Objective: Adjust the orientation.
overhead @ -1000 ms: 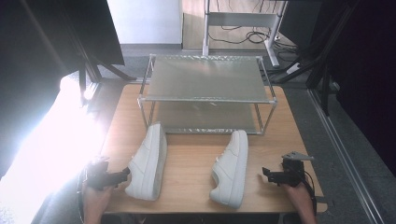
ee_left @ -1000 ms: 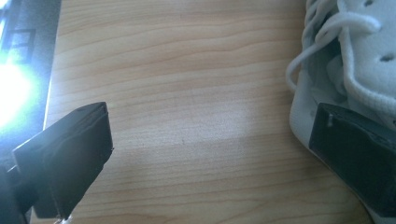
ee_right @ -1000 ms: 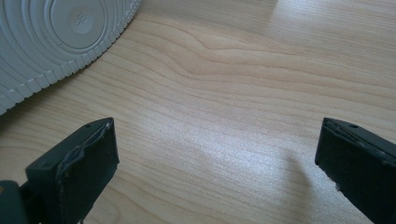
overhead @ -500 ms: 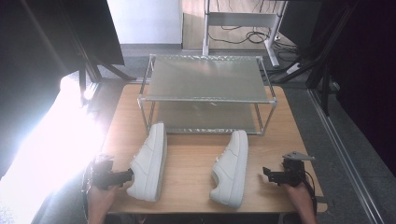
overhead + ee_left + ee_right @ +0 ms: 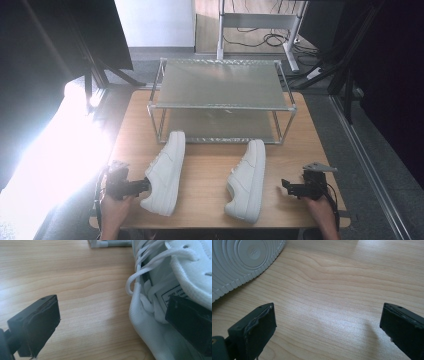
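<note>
Here, two white lace-up sneakers lie on the pale wooden surface [image 5: 210, 170] before a two-tier metal rack [image 5: 220, 100].

From above, the left claw [image 5: 145, 186] meets the heel of the left white sneaker [image 5: 165, 172]; the right claw [image 5: 286, 186] sits apart from the right white sneaker [image 5: 246, 180]. In the left gripper view, the left claw [image 5: 110, 322] gapes, one jaw inside the sneaker's collar [image 5: 175, 277], the other over bare wood. In the right gripper view, the right claw [image 5: 327, 327] is spread wide, empty, the sneaker's grey ribbed sole [image 5: 242, 260] ahead.
</note>
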Demonstrator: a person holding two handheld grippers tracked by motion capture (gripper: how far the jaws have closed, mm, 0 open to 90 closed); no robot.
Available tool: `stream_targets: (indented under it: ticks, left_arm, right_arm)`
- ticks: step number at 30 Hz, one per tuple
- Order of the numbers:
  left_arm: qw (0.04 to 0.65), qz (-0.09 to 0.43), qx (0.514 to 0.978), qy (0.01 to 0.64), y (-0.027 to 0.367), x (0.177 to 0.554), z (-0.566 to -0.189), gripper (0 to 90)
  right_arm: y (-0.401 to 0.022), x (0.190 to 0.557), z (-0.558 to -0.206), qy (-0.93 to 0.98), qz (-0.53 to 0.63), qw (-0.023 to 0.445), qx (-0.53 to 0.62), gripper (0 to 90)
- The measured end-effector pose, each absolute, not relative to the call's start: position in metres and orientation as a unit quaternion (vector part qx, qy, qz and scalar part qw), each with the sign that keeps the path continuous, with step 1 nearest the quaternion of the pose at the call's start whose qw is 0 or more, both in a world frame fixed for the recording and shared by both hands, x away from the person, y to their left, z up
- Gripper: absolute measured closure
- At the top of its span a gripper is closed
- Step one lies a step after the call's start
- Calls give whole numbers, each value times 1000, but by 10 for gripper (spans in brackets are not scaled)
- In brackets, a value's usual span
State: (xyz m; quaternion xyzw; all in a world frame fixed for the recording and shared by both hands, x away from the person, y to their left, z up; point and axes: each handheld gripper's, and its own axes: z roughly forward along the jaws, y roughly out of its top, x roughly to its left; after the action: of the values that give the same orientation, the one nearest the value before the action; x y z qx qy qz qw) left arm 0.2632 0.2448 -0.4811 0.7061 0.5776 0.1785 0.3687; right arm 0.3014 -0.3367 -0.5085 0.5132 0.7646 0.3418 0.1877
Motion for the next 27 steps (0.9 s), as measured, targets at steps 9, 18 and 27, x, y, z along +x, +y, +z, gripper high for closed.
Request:
stream_targets:
  ticks: [9,18,27]
  left_arm:
    - [367,183,714,568,234,266,-479,0]
    - [365,181,723,559,225,268,-479,0]
    - [422,132,732,518,190,275,-477,0]
  right_arm:
    - [-336,301,-509,766,340,185,512,20]
    - [-336,301,-509,766,341,185,512,21]
    - [-336,301,-508,766,342,185,512,24]
